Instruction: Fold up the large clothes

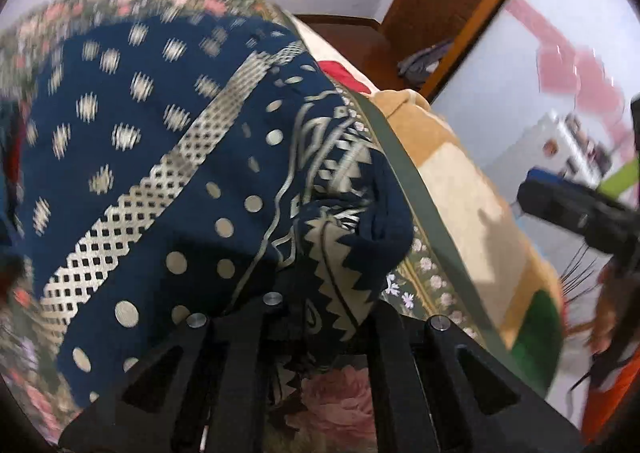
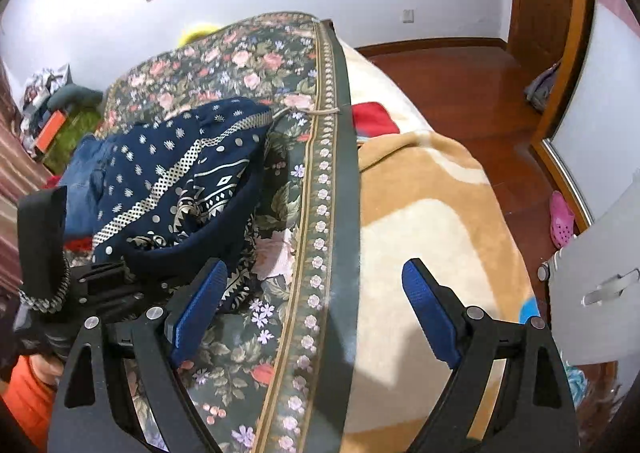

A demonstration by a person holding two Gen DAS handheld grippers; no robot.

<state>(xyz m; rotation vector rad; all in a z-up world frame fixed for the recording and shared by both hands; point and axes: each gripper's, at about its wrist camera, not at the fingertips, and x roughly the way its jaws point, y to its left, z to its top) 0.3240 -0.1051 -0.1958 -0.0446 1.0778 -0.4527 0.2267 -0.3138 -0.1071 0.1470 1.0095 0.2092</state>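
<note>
A large navy garment (image 1: 168,181) with cream dots and lattice bands lies bunched on a floral bedspread (image 2: 248,65). My left gripper (image 1: 316,333) is shut on a fold of the garment at its near edge, and the cloth hides its fingertips. From the right wrist view the garment (image 2: 180,181) sits as a heap at left, with the left gripper's black body (image 2: 108,289) under its near edge. My right gripper (image 2: 316,317) is open and empty above the bedspread's border, with blue pads (image 2: 200,305) wide apart.
A tan and cream blanket (image 2: 420,205) covers the bed's right side. A red cloth (image 2: 374,117) lies further back. Wooden floor (image 2: 460,85), a pink shoe (image 2: 562,219) and a white cabinet (image 2: 600,281) are at right. More clothes (image 2: 84,161) lie behind the garment.
</note>
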